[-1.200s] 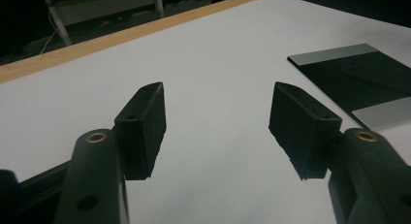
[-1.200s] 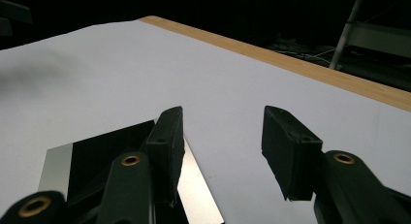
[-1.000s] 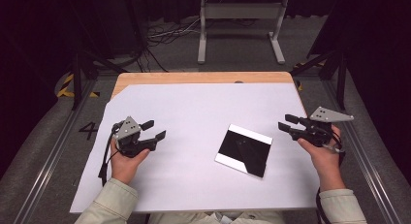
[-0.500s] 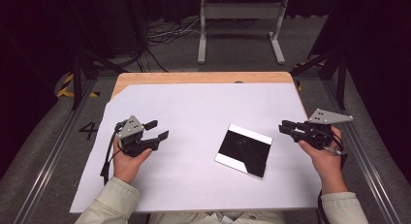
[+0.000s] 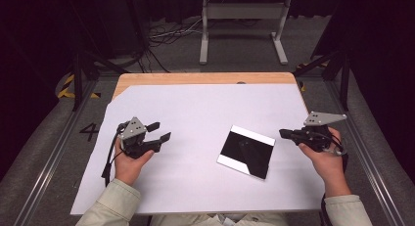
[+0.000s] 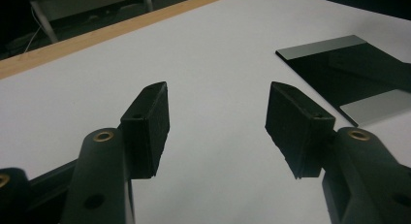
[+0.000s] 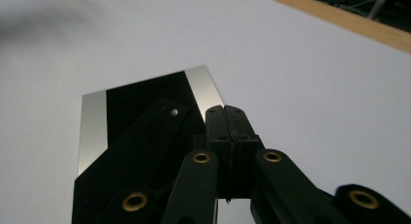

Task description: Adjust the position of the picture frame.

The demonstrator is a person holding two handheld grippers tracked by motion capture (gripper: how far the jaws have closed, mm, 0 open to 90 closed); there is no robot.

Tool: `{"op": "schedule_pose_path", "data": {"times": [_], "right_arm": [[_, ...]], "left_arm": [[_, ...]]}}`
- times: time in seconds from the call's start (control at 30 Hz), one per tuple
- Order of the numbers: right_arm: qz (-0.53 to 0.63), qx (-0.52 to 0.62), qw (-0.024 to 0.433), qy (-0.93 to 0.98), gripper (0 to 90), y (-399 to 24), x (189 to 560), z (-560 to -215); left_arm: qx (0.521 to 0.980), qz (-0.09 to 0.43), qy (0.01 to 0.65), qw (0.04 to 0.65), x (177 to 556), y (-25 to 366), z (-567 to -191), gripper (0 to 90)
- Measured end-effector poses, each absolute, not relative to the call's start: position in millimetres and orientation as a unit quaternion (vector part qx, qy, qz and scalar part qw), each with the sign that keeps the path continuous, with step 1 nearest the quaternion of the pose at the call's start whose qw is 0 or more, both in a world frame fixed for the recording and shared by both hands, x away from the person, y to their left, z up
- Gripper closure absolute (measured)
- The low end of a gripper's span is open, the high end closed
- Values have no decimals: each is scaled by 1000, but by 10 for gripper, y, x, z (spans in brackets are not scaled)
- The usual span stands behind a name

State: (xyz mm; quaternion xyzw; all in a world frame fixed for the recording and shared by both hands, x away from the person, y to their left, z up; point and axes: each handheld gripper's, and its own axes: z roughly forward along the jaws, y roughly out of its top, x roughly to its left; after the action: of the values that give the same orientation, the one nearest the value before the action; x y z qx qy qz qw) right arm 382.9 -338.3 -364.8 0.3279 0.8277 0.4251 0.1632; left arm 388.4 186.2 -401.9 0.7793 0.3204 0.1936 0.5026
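A glossy black square plate (image 5: 247,151) with pale bands along two opposite edges lies flat on the white sheet (image 5: 205,113), right of the middle. My left gripper (image 5: 163,130) hovers at the left of the sheet, open and pointing toward the plate. In the left gripper view its pads (image 6: 150,122) stand wide apart over bare sheet, with the plate (image 6: 354,73) ahead to the right. My right gripper (image 5: 282,133) sits just right of the plate, pointing at it. Its jaws have just been closing and are shut (image 7: 224,110) on nothing, above the plate's near corner (image 7: 140,107).
The white sheet covers a wooden table whose bare far edge (image 5: 205,78) shows. Beyond it on the floor stand a white metal frame (image 5: 242,25) and loose cables (image 5: 161,37). Metal rails (image 5: 54,152) run along both sides of the table.
The right gripper's jaws went from apart to fully shut, with nothing between them. The left gripper stayed in place and open.
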Motion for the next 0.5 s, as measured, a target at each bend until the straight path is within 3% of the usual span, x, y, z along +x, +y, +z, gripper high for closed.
{"op": "schedule_pose_path", "data": {"times": [0.5], "right_arm": [[339,369,118,857,900,-3317,3967,-3925]], "left_arm": [[784,193,320,495,3897,1860,-4032,419]]}}
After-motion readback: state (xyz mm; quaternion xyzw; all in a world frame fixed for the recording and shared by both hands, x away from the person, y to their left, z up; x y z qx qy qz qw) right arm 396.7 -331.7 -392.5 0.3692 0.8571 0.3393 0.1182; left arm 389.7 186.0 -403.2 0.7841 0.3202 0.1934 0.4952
